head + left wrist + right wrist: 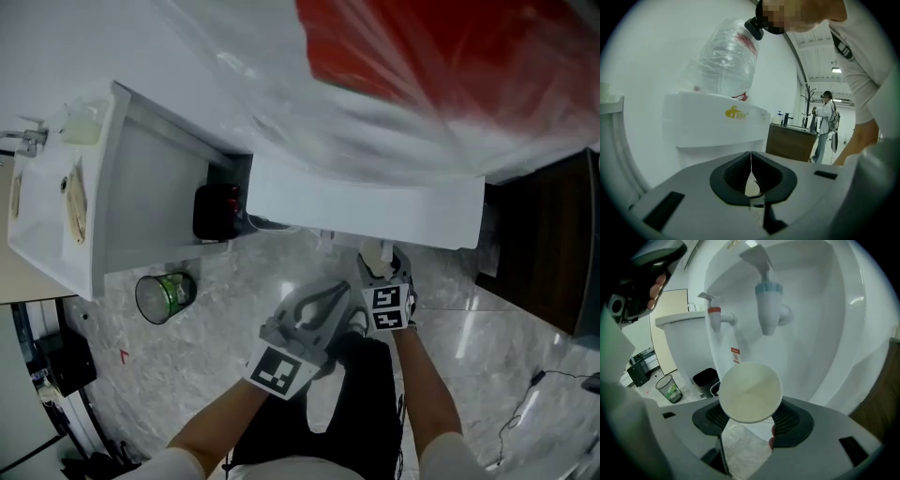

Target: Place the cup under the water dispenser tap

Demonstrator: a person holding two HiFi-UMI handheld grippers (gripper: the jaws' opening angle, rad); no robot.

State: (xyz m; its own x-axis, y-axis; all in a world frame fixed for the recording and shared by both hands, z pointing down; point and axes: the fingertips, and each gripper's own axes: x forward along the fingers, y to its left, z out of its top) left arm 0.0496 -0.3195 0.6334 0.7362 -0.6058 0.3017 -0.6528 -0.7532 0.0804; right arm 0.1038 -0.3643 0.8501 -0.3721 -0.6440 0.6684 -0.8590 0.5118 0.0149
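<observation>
A white paper cup [750, 392] sits between the pads of my right gripper [751, 414], which is shut on it; its round face is turned towards the camera. It hangs in front of the white water dispenser's recess, below the blue tap [768, 303] and to the right of the red tap [715, 316]. From the head view the right gripper [382, 265] holds the cup [374, 253] just under the dispenser's front edge [375, 211]. My left gripper [325, 302] hangs beside it, lower left, shut and empty [751, 158].
A wire waste bin [166, 295] with green rubbish stands on the marble floor to the left, and a black bin [217, 212] sits beside the dispenser. A white unit [66, 202] is further left, a dark wooden cabinet [553, 244] to the right. A person [826, 123] stands far off.
</observation>
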